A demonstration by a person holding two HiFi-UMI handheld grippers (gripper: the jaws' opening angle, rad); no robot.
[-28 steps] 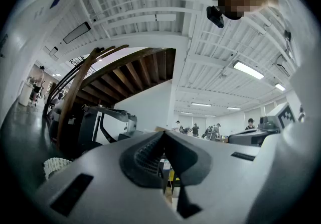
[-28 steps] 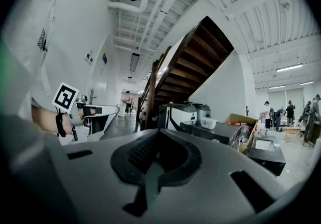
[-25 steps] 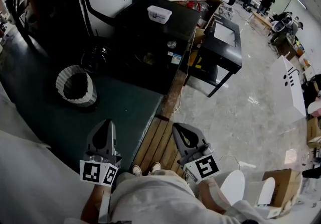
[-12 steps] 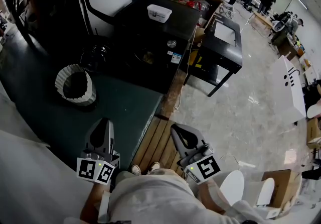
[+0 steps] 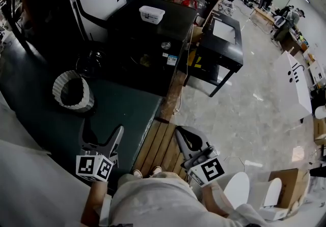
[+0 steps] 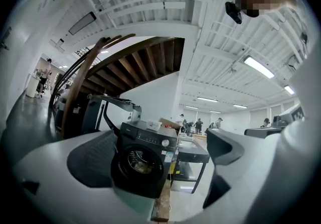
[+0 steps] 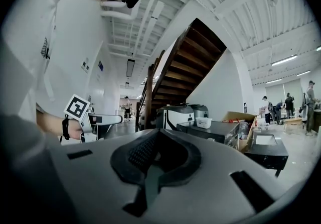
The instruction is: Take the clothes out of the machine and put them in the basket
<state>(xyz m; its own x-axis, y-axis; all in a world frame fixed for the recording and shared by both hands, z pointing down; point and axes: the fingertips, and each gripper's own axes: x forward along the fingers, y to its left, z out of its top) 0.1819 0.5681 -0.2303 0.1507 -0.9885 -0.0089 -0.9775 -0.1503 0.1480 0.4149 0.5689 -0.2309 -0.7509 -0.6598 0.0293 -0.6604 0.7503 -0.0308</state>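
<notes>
Find clothes (image 6: 136,165) inside machine (image 5: 153,43), well apart from both grippers; note basket (image 5: 73,91) near it, mouth up to receive; read left gripper (image 5: 102,130) as just opened wide, nothing between, likely readied for reaching in; take right gripper (image 5: 179,130) as closed, empty.

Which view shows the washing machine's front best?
Left gripper view: the washing machine faces it, drum opening visible. The head view looks down on its top; the right gripper view shows only its upper part.
</notes>
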